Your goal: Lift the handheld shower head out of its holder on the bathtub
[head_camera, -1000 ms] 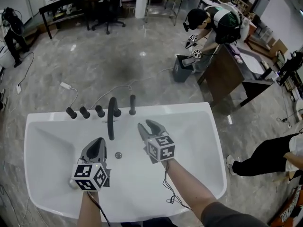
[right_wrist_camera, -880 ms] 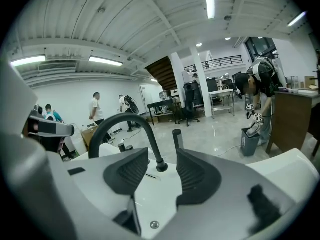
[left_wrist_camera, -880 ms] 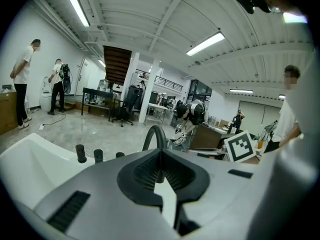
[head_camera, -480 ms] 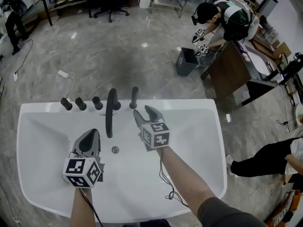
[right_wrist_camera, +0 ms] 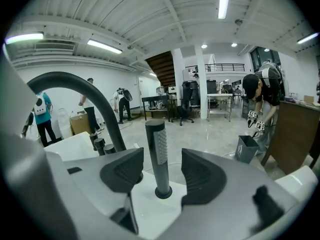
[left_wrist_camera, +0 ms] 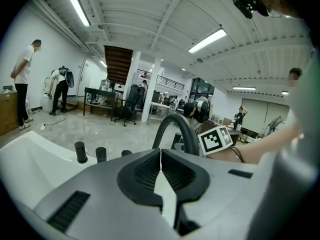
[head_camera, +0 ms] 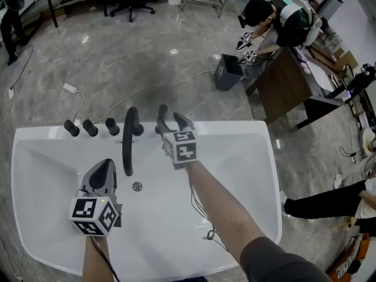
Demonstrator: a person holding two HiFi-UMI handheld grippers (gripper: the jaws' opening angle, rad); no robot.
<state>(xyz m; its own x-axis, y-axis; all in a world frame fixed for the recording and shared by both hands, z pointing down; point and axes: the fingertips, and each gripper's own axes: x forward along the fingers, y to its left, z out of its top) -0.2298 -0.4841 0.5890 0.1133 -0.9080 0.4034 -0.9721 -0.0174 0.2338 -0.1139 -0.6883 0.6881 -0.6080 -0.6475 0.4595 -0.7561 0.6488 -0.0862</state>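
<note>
**Right claw astride the shower head, no grip yet**

Since the earlier frame my right claw [head_camera: 171,124] had crossed from over the middle of the tub [head_camera: 247,135] to its far rim. Its jaws, narrower back then, were opening. My left claw [head_camera: 106,168] had stayed low over the basin, left of the drain [head_camera: 137,186].

The shower head [right_wrist_camera: 159,149] stood upright in its holder [right_wrist_camera: 163,192] on that far rim, just right of the spout [head_camera: 126,140]. Its long axis ran straight up. In the right gripper view it rose between the spread jaws of the right claw [right_wrist_camera: 162,174], with a clear gap to the pad on either side, so nothing pinched it yet.

The right hand was plainly the nearer one. The left claw [left_wrist_camera: 161,171] sat well apart, on the other side of the spout, its jaws pressed together on nothing. I judged that the coming move was to close on the stem and then pull upward along that axis. A sideways tug would likely bind it in the collar.

The shower head was a slim, dark, matte cylinder with a flat top and a band of fine nozzle dimples down one face. The holder looked like a dark round collar set into the glossy white rim. The spout was a dark tube bent in a high arch, and three stubby dark knobs [head_camera: 89,127] stood to its left. My pads were dark, ribbed and scooped, which should suit a round stem, though the matte finish might be slick if wet.
</note>
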